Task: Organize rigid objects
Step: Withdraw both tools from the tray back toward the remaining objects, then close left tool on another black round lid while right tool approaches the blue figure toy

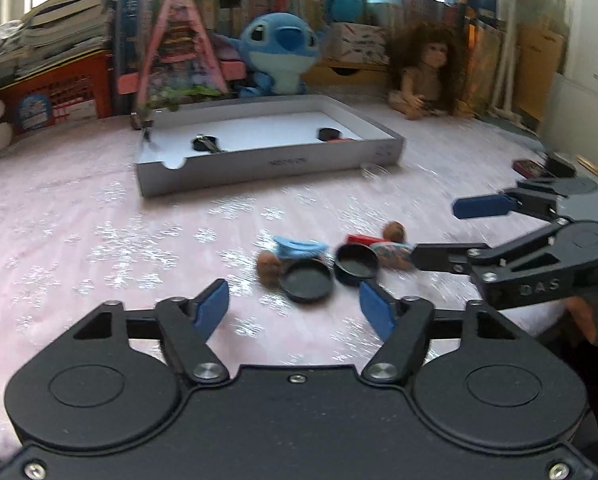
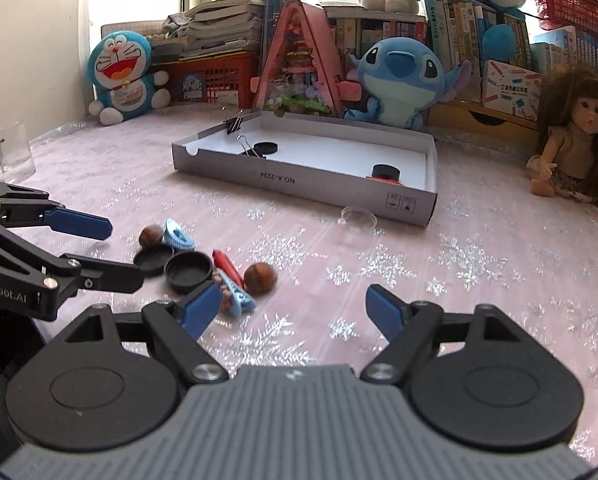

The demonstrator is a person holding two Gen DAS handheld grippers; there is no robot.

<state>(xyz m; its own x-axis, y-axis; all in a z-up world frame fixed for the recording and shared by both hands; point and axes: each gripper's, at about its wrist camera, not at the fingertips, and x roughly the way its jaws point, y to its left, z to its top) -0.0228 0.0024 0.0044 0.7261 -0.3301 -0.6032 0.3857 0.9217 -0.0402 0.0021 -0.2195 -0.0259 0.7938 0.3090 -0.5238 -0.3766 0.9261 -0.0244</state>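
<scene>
Black caps [image 1: 307, 285] lie just ahead of the released, empty left claw [image 1: 295, 310].

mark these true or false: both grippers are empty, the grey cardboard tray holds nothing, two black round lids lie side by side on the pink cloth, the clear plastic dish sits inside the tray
1. Both grippers are empty. True: the left gripper and the right gripper hold nothing between their blue pads.
2. The shallow grey cardboard tray holds nothing. False: it holds black round caps and a black binder clip.
3. Two black round lids lie side by side on the pink snowflake tablecloth. True.
4. The clear round plastic dish sits inside the tray. False: it lies on the cloth just in front of the tray.
</scene>
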